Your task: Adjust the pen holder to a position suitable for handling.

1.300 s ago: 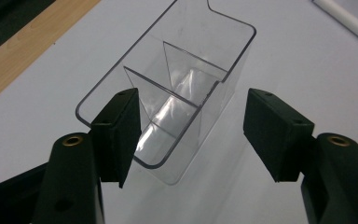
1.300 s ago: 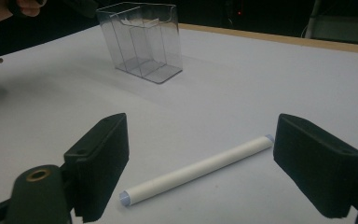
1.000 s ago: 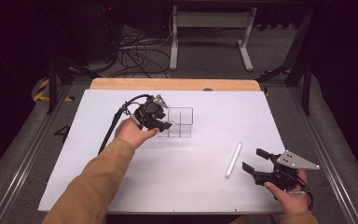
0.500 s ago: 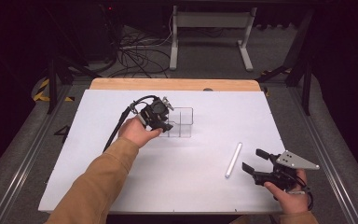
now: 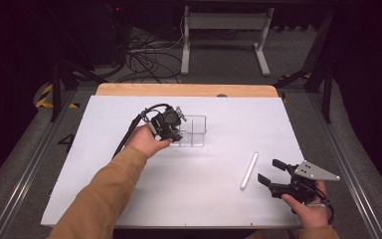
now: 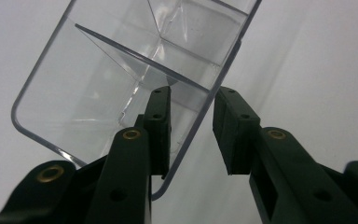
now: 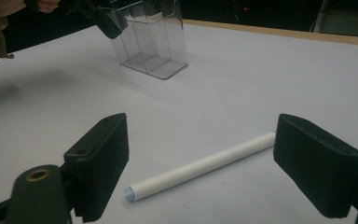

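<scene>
The left gripper (image 5: 171,127) sits at the clear box (image 5: 191,130), which stands near the middle of the table (image 5: 104,199), a bit toward the far edge. One jaw is inside the box and one is outside, so the thin wall runs between them. There is still a small gap, so the jaws are narrow but not pinching yet. It looks like the gripper is placed this way so it can squeeze the wall and hold the box steady or lift it.

The box is see-through plastic, smooth and shiny, with round corners. Thin walls inside split it into small parts. It looks empty.

The right gripper (image 5: 273,172) waits near the front right corner of the table. Its jaws are wide apart and hold nothing. They face the white tube (image 5: 249,171), which lies flat just beside them. I think it is lined up to grab the tube.

The tube is long, round and straight, with a dull white skin like paper. The table top is plain, flat and white.
</scene>
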`<move>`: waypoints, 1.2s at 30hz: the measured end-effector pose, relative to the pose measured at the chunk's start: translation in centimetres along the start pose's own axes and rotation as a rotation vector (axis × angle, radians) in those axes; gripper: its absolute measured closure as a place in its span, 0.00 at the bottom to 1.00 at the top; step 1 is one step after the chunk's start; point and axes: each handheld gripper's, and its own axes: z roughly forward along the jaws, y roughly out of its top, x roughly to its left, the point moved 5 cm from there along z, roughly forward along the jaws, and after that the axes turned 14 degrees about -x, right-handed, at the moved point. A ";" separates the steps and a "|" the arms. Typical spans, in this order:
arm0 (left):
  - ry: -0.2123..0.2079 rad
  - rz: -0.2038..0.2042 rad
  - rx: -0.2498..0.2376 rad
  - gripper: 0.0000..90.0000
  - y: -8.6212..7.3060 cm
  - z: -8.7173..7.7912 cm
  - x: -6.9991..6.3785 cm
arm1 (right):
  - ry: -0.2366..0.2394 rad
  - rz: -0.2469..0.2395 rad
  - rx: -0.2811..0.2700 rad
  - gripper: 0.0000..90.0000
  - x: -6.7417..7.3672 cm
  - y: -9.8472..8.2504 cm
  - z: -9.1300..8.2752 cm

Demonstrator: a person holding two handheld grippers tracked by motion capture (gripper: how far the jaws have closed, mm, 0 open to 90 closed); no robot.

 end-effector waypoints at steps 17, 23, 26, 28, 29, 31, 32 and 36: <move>-0.203 0.224 -0.022 0.97 0.2 -2.6 -3.2 | 0.014 0.011 0.000 0.21 0.2 -0.1 0.2; -0.286 0.287 -0.053 0.97 -0.3 -4.1 -4.5 | 0.017 0.010 0.004 0.21 0.4 -0.1 0.3; -0.307 0.308 -0.048 0.97 -0.6 -4.4 -4.8 | 0.019 0.013 0.008 0.21 0.5 -0.1 0.3; -0.328 0.324 -0.042 0.97 -0.9 -4.6 -5.2 | 0.021 0.013 0.010 0.21 0.5 -0.2 0.4; -0.349 0.339 -0.043 0.97 -1.2 -4.7 -5.5 | 0.021 0.013 0.009 0.21 0.5 -0.2 0.4; -0.356 0.347 -0.039 0.97 -1.3 -4.7 -5.7 | 0.022 0.013 0.010 0.21 0.5 -0.2 0.4; -0.366 0.349 -0.035 0.97 -1.5 -4.7 -5.8 | 0.022 0.013 0.010 0.21 0.5 -0.2 0.4; -0.380 0.351 -0.027 0.97 -2.2 -4.5 -6.2 | 0.024 0.014 0.010 0.21 0.6 -0.2 0.4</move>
